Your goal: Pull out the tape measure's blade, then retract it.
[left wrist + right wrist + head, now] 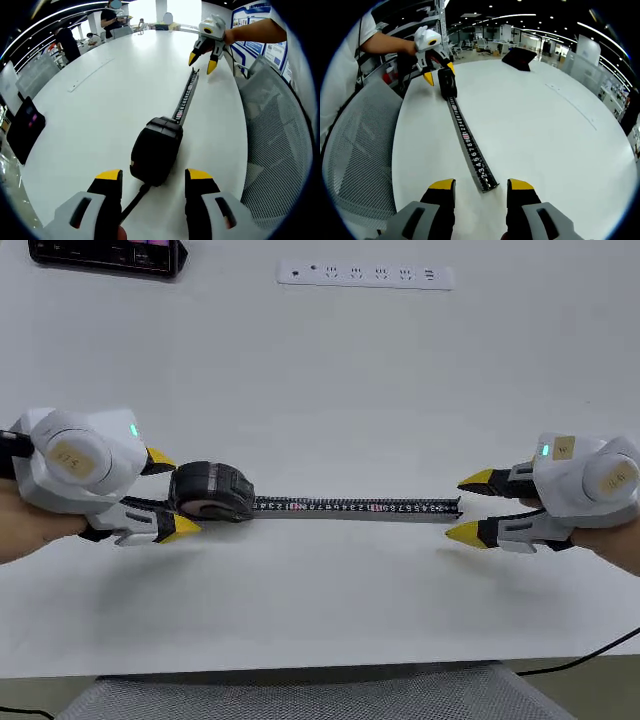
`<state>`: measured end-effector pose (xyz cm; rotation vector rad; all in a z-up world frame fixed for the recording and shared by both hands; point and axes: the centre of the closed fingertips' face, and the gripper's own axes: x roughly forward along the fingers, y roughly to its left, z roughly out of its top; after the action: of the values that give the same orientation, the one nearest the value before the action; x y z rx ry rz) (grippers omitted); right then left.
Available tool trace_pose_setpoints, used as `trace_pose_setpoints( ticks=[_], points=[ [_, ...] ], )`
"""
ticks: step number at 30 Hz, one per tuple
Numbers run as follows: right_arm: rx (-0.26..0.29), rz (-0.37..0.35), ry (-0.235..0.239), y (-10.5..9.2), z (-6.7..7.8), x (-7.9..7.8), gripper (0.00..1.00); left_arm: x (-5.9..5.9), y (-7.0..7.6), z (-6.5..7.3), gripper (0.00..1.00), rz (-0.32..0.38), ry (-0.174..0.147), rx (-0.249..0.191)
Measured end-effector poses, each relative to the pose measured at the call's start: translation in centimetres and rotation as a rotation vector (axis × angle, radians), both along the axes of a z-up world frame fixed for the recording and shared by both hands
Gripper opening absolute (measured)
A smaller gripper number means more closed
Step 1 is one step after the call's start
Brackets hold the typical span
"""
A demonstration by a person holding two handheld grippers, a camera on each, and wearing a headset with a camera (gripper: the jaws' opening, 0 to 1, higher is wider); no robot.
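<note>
Dark numbered blade drawn out on the white bench, both tongs released.
The left tongs gape at 9 o'clock around the black, rounded tape measure case without clamping it; the blade runs to 3 o'clock, its tip just short of the spread right tongs.

Dark tape measure sits on the white table, its blade pulled out flat, numbers up.
</note>
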<state>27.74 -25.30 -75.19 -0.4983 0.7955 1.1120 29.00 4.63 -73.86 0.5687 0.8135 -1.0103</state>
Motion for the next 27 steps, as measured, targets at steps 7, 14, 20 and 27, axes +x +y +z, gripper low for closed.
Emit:
trace_pose_setpoints(
  ticks=[7,14,20,27],
  points=[
    [0.010,-0.045,-0.010,0.1,0.6,-0.3,0.46,-0.3,0.2,1.0,0.51,0.062,-0.015,-0.052],
    [0.032,-0.099,-0.021,0.4,1.3,-0.4,0.53,-0.9,0.2,1.8,0.58,0.123,-0.035,-0.096],
    [0.047,-0.134,-0.028,0.6,1.7,-0.7,0.58,-1.1,0.3,3.0,0.62,0.175,-0.066,-0.173],
    [0.057,-0.155,-0.039,0.9,2.1,-1.0,0.64,-2.0,0.4,3.7,0.67,0.210,-0.075,-0.221]
  ],
)
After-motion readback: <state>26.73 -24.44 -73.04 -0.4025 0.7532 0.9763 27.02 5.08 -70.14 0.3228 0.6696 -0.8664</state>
